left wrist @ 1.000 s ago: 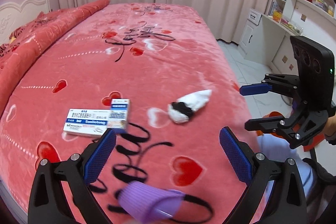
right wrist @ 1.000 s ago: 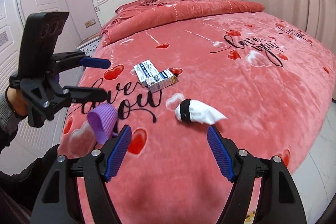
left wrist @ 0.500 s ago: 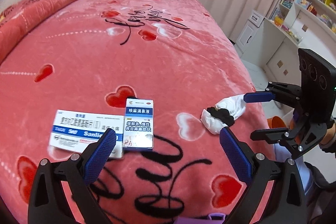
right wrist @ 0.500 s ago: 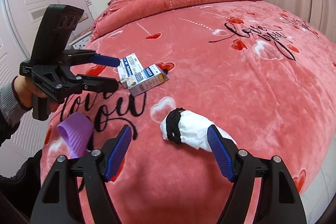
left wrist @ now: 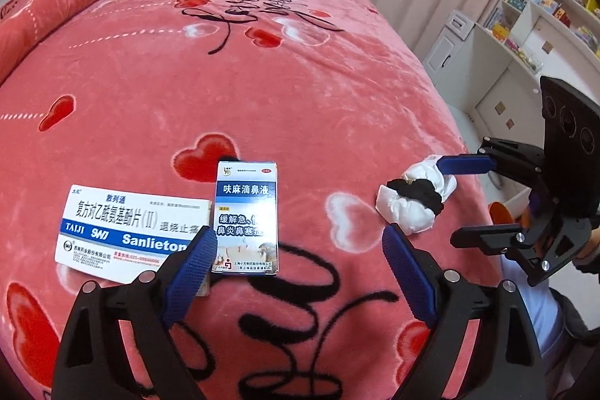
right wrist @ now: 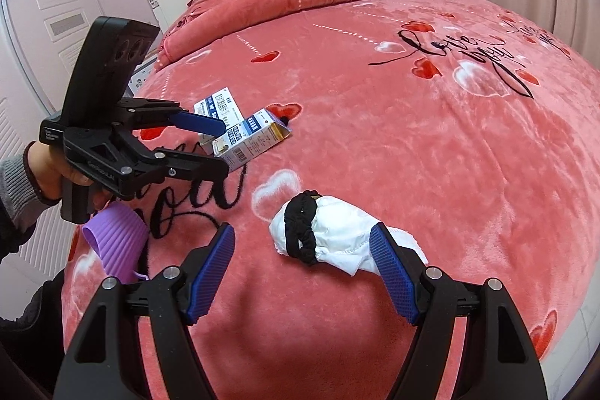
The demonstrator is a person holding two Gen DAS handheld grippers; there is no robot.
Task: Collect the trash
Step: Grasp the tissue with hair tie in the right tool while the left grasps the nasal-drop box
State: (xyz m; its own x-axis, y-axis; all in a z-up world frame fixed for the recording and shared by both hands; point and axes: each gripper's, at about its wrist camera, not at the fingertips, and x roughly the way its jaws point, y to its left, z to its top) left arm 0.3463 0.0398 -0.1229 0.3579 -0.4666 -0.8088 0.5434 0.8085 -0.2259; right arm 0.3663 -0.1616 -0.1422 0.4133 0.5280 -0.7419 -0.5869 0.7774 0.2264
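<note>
Trash lies scattered on the pink bed (left wrist: 300,92): wide pill box (left wrist: 127,231), nasal-drops box (left wrist: 247,216) touching it, white wad (right wrist: 337,238). Left gripper (left wrist: 296,265) fingers spread over the boxes; right gripper (right wrist: 305,268) spread around the wad.

Open right gripper (right wrist: 303,272) straddles a white crumpled cloth wrapped with a black hair tie (right wrist: 330,235) on a pink heart-patterned blanket (right wrist: 431,156).

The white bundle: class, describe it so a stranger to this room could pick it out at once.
On the pink bed, look near the front edge, right of the two medicine boxes. The white bundle lies between the right gripper pads; alone there, it is soft crumpled cloth ringed by a black hair tie.
</note>
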